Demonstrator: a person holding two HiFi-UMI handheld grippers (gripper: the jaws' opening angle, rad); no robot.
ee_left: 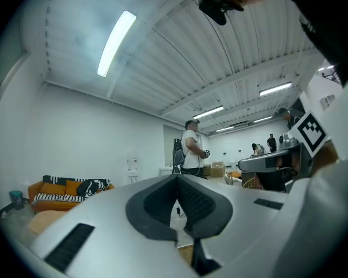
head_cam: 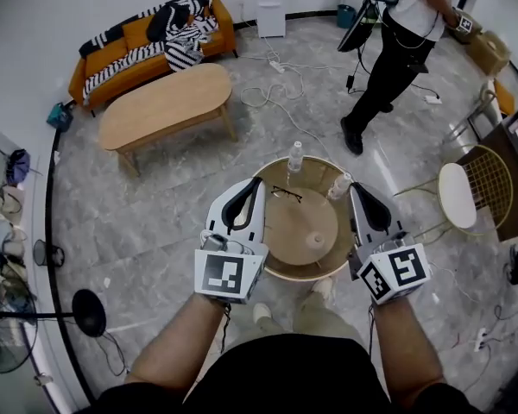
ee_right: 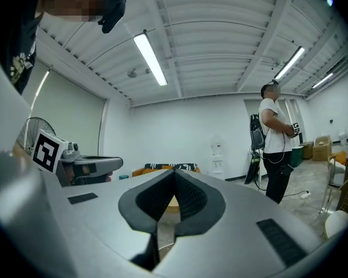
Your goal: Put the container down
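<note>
two tongs are held level above the round table (head_cam: pixel 289 231), and i find both empty. the left tongs (head_cam: pixel 255 182) have their jaws clenched tip to tip with nothing caught in them. between the two tongs and below them lie eyeglasses (head_cam: pixel 287 194), and the small pale container (head_cam: pixel 315 241) stands upright on the table, touched by neither. a clear bottle (head_cam: pixel 295 156) stands ahead of the tips. a second bottle (head_cam: pixel 339 186) is just beside the right tongs (head_cam: pixel 354 188), which are likewise clenched on nothing.
</note>
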